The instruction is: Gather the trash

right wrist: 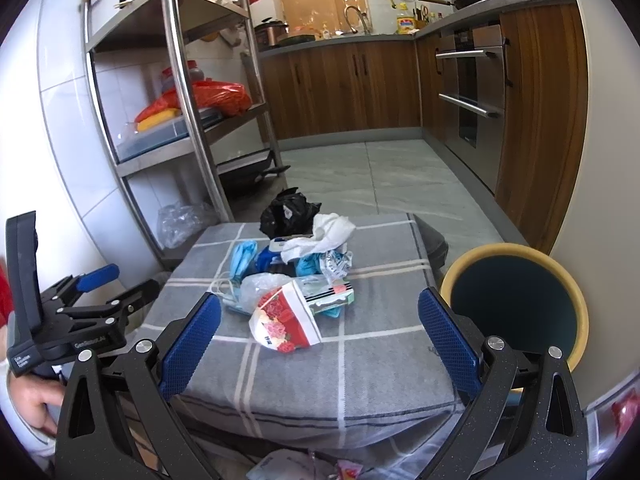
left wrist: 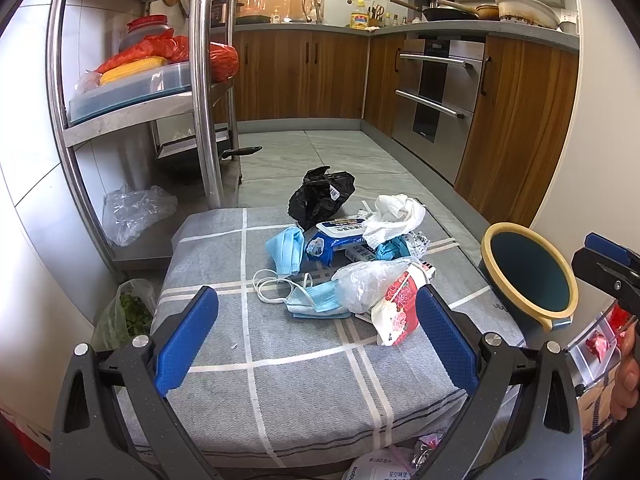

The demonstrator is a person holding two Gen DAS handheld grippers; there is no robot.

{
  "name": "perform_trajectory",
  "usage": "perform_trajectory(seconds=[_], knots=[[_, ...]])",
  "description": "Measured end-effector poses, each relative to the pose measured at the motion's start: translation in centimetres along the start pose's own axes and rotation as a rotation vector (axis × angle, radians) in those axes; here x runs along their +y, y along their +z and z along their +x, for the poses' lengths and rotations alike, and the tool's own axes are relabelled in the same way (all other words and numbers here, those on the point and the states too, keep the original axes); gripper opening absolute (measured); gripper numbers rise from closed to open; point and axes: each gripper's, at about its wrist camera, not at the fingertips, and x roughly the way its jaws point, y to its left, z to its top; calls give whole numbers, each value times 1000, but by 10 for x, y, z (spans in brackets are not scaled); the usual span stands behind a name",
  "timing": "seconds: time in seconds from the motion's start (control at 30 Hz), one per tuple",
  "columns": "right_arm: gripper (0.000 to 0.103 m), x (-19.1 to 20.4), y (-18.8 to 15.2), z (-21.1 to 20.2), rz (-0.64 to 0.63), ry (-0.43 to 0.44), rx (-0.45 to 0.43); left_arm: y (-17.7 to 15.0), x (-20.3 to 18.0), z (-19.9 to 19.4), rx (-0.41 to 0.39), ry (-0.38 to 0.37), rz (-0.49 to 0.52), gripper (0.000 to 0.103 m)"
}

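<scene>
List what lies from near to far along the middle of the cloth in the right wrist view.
Floral-printed packet → clear plastic bag → white crumpled tissue → black plastic bag.

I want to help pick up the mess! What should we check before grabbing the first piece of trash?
1. Left gripper jaws wide apart and holding nothing: ok.
2. Right gripper jaws wide apart and holding nothing: ok.
3. Trash bin beside the cloth, mouth facing us and uncovered: ok.
4. Nearest piece, the flowered packet, lies on top at the pile's front edge: ok.
5. Face mask ear loops trail loose on the cloth and may snag: not ok.
6. What lies under the white tissue: cannot tell.
</scene>
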Motion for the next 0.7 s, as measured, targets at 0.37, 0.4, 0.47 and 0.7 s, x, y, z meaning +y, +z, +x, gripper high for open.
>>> perform_trajectory(seconds=[0.37,0.4,0.47,0.7], knots=[[98,0,0,0,-2,-3,2,0,0,0,2,-1,0,97],[98,-1,-2,1,-2,-4,3,0,0,0,2,-2,-1,97],[98,-1,-2,1,-3,-4,3,0,-1,0,4,-3,-1,97],[98,-5,-6,1,-7,0,10,1,-1,3,19,-17,-3,97]])
